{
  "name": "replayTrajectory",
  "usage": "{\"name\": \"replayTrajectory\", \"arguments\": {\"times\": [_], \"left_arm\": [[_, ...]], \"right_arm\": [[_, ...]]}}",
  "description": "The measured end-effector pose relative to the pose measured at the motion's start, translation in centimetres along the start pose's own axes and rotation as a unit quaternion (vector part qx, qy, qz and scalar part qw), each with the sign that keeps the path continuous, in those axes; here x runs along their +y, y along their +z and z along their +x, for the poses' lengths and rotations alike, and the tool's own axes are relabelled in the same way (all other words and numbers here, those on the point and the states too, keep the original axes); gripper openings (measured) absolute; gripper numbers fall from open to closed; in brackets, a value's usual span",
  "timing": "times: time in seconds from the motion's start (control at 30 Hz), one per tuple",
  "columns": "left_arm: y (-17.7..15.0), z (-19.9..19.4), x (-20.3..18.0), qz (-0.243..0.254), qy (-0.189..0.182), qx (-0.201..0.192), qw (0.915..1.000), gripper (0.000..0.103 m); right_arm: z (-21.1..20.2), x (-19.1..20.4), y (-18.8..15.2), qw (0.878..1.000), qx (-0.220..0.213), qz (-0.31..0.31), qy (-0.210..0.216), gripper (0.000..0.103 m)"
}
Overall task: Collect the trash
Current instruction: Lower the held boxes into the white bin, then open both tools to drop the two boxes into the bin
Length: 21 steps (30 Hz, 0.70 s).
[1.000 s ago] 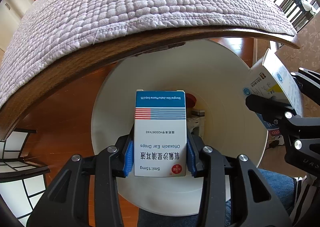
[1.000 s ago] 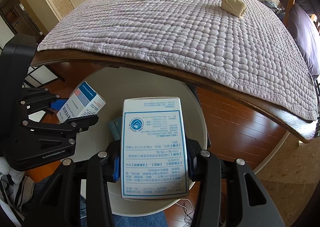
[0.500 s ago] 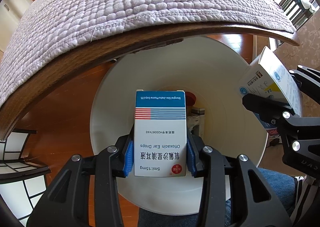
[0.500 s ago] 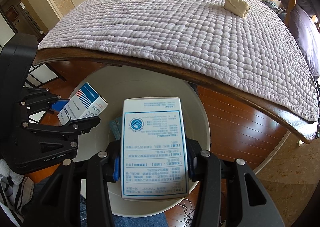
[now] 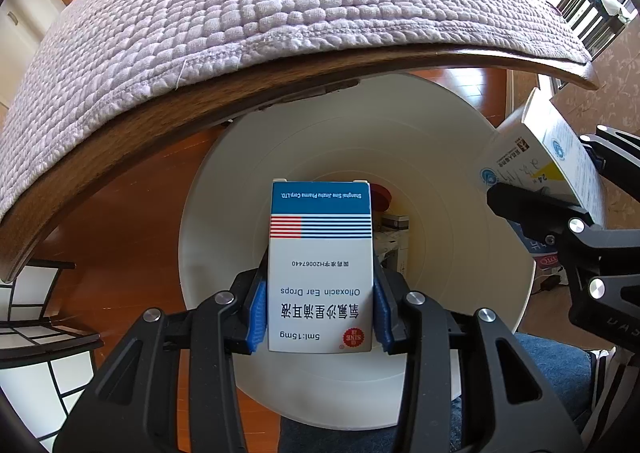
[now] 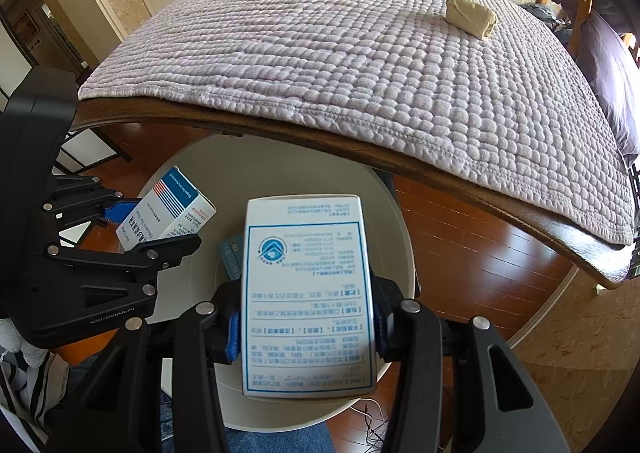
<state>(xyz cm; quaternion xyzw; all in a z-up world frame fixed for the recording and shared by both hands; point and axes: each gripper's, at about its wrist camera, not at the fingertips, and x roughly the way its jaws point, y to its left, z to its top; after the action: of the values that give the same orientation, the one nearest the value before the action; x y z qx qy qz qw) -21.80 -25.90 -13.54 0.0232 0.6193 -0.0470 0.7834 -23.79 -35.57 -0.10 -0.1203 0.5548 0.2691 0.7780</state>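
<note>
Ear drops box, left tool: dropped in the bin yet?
Not yet. The ear drops box sits clamped in the left tool, above the white bin.

1. In the left wrist view the quilted cover [image 5: 280, 13] and the wooden edge of the counter [image 5: 160, 125] now fill more of the upper frame than a second ago.
2. The white bin [image 5: 460, 213] shows more of its far rim and reaches higher in the left wrist view.
3. At the right edge of that view the white printed box [image 5: 552, 157] sits higher and tilts more than before.
4. In the right wrist view the ear drops box [image 6: 168, 213] in the left hand-held gripper [image 6: 152, 229] has shifted right and down, toward frame centre.
5. The beige lump [image 6: 470, 17] on the quilt sits slightly higher in the right wrist view.
</note>
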Motion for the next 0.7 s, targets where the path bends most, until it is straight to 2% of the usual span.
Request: {"name": "replayTrajectory", "arguments": {"times": [0.13, 0.2, 0.23, 0.7], "left_arm": [[0.3, 0.0, -0.2, 0.003, -0.001, -0.004, 1.0000, 0.044], [0.6, -0.4, -0.6, 0.007, 0.002, -0.012, 0.9999, 0.066], [1.4, -1.0, -1.1, 0.010, 0.002, -0.017, 0.9998, 0.068], [2.6, -1.0, -2.0, 0.014, 0.000, -0.018, 0.9997, 0.068]], "right_arm": [[0.0, 0.0, 0.2, 1.000, -0.001, 0.002, 0.000, 0.047], [-0.2, -0.1, 0.3, 1.000, -0.007, 0.005, 0.000, 0.068], [-0.4, -0.2, 0.2, 1.000, -0.012, 0.007, 0.000, 0.069], [-1.0, -0.8, 0.0, 1.000, -0.013, 0.006, -0.007, 0.069]]}}
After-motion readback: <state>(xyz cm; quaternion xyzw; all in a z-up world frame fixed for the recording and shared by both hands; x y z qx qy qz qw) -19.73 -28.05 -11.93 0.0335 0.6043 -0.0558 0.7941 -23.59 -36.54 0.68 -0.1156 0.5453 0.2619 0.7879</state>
